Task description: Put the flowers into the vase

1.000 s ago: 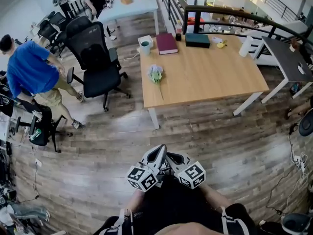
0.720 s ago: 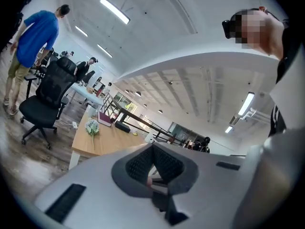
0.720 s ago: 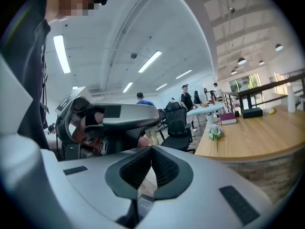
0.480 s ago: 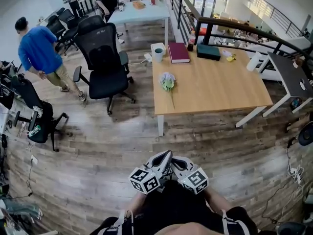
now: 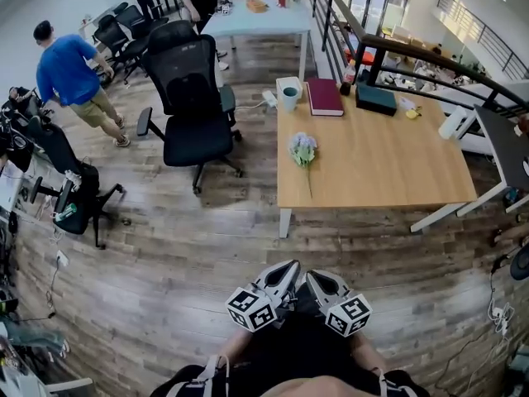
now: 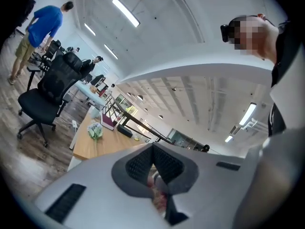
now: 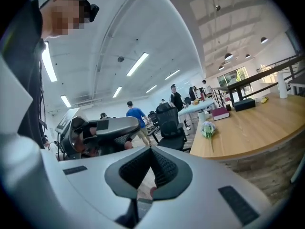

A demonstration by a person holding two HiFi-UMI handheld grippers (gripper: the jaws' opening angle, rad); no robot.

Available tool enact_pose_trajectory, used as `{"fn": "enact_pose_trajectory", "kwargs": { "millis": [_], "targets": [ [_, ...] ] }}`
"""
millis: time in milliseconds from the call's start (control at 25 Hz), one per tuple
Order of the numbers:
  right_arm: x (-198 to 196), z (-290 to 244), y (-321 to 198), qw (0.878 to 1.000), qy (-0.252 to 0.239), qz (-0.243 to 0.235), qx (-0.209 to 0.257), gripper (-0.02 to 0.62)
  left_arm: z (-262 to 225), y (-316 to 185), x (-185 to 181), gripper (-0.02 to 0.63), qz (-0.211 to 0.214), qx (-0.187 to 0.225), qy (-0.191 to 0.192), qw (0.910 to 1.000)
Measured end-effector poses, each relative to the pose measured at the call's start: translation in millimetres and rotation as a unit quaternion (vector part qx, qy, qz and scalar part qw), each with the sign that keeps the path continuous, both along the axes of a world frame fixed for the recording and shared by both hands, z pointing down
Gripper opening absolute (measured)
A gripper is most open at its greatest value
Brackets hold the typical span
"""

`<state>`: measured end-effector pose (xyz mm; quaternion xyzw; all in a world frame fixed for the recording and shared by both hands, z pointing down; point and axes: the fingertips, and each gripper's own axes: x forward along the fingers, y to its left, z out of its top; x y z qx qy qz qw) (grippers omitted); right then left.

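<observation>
A small bunch of pale flowers lies near the left edge of the wooden table; it also shows in the left gripper view and the right gripper view. A white cup-like vase stands at the table's far left corner. Both grippers are held close to the person's body, well short of the table. The left gripper has its jaws together with nothing between them. My right gripper is shut and empty as well.
A dark red book and a dark box lie behind the flowers. A black office chair stands left of the table. A person in a blue shirt stands at the far left. A black railing runs behind the table.
The table and flowers have shifted right and come nearer in the head view. Both grippers sit slightly further right. The person in blue has moved away toward the back left.
</observation>
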<state>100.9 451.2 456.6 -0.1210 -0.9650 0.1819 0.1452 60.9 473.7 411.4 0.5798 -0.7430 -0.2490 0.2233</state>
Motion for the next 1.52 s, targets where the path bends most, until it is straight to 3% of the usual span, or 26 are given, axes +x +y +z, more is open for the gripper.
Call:
{"fn": "enact_pose_trajectory", "kwargs": {
  "millis": [240, 440, 560, 600, 680, 760, 1040, 1200, 1520],
  "targets": [
    [-46.3, -3.4, -51.9, 0.999, -0.029, 0.004, -0.023, 0.009, 2.7, -28.0, -38.9, 0.048, -0.026, -0.011, 0.006, 0.9996],
    [-79.8, -12.4, -85.5, 0.998, -0.051, -0.03, -0.023, 0.011, -6.4, -69.0, -65.5, 0.048, -0.052, -0.021, -0.013, 0.9983],
    [-93.6, -15.5, -103.2, 0.996, -0.065, -0.059, -0.035, 0.014, -3.5, -91.6, -78.7, 0.048, -0.067, -0.031, -0.004, 0.9973],
    [-97.2, -14.6, -108.5, 0.994, -0.067, -0.072, -0.042, 0.03, -2.2, -98.9, -81.2, 0.048, -0.07, -0.032, -0.001, 0.9971],
    [-106.4, -9.3, -116.8, 0.992, -0.062, -0.096, -0.05, 0.129, 0.2, -110.6, -87.9, 0.048, -0.075, -0.037, -0.001, 0.9965],
    [-115.9, -2.6, -122.3, 0.992, -0.051, -0.104, -0.044, 0.13, 2.2, -116.7, -96.9, 0.048, -0.08, -0.047, -0.004, 0.9957],
    [-142.4, 8.1, -152.7, 0.994, -0.04, -0.071, -0.071, 0.06, 7.2, -131.5, -134.5, 0.048, -0.1, -0.05, 0.001, 0.9937],
    [-167.9, 13.2, -162.5, 0.996, -0.033, -0.057, -0.056, 0.038, 17.1, -133.1, -164.3, 0.048, -0.103, -0.042, 0.011, 0.9938],
    [-267.4, 2.2, -172.3, 1.0, -0.014, -0.012, -0.024, 0.02, 5.7, -135.7, -278.2, 0.048, -0.089, 0.0, 0.024, 0.9957]
  ]
}}
